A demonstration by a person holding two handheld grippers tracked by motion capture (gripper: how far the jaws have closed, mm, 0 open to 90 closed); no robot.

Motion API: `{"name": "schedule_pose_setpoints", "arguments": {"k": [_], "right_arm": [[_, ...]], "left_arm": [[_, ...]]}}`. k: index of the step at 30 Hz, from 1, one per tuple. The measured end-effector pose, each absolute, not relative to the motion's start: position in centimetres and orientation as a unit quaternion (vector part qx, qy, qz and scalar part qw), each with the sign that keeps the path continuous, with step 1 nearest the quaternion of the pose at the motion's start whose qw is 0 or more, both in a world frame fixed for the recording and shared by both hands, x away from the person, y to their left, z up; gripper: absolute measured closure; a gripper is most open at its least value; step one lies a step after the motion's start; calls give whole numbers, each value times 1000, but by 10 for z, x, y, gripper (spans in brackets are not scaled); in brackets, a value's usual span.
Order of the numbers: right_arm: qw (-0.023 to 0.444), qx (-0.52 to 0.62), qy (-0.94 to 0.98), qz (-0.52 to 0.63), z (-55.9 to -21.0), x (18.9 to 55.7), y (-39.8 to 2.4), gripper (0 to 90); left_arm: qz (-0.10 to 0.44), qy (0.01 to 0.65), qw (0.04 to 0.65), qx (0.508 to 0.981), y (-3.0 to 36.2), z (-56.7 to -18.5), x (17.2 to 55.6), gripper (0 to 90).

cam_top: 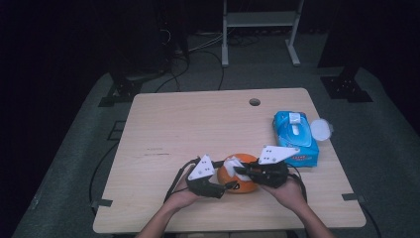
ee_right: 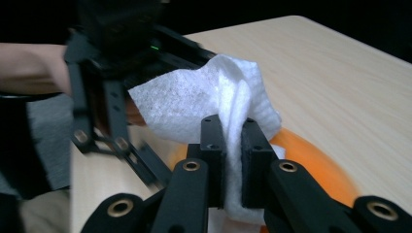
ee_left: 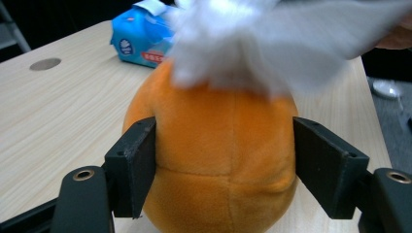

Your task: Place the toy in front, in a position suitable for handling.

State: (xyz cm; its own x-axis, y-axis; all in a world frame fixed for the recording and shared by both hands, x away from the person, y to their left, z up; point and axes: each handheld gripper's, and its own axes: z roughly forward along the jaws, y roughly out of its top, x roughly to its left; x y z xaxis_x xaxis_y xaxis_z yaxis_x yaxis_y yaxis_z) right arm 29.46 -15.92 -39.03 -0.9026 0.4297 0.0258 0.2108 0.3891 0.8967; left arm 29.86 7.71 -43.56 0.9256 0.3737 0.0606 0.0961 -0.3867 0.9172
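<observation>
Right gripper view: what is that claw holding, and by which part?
The right claw is shut on a white wet wipe, pinching a bunched fold near its lower edge, above the orange plush ball.

Both forearms enter from the near edge, hands close together. Left gripper (cam_top: 225, 187) held low, pointing toward the right hand; its fingers (ee_left: 131, 167) stand apart, pressing either flank of the orange plush ball (ee_left: 221, 155). Right gripper (cam_top: 243, 172) angled toward the left hand, fingers (ee_right: 214, 145) nearly together, pinching the white wipe (ee_right: 194, 104)
</observation>
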Motion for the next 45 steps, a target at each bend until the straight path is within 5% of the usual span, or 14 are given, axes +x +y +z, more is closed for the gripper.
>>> {"name": "schedule_pose_setpoints", "arguments": {"k": [7, 12, 18, 23, 28, 36, 45], "right_arm": [[132, 214, 821, 512, -393, 303, -166, 820], [109, 267, 807, 515, -407, 319, -198, 819], [116, 252, 812, 514, -408, 313, -189, 819], [115, 220, 821, 515, -405, 302, -172, 818], [121, 214, 824, 511, -402, 301, -168, 819], [101, 275, 805, 516, -412, 316, -205, 819], [94, 256, 806, 525, -407, 318, -183, 817]], "left_arm": [[120, 153, 514, 835, 87, -442, 305, 291], [108, 160, 509, 839, 94, -445, 309, 284], [103, 168, 522, 830, 91, -435, 308, 130], [120, 161, 525, 828, 89, -434, 306, 151], [121, 156, 517, 833, 94, -438, 307, 293], [115, 157, 520, 832, 97, -441, 308, 297], [122, 145, 515, 836, 91, -440, 304, 280]]}}
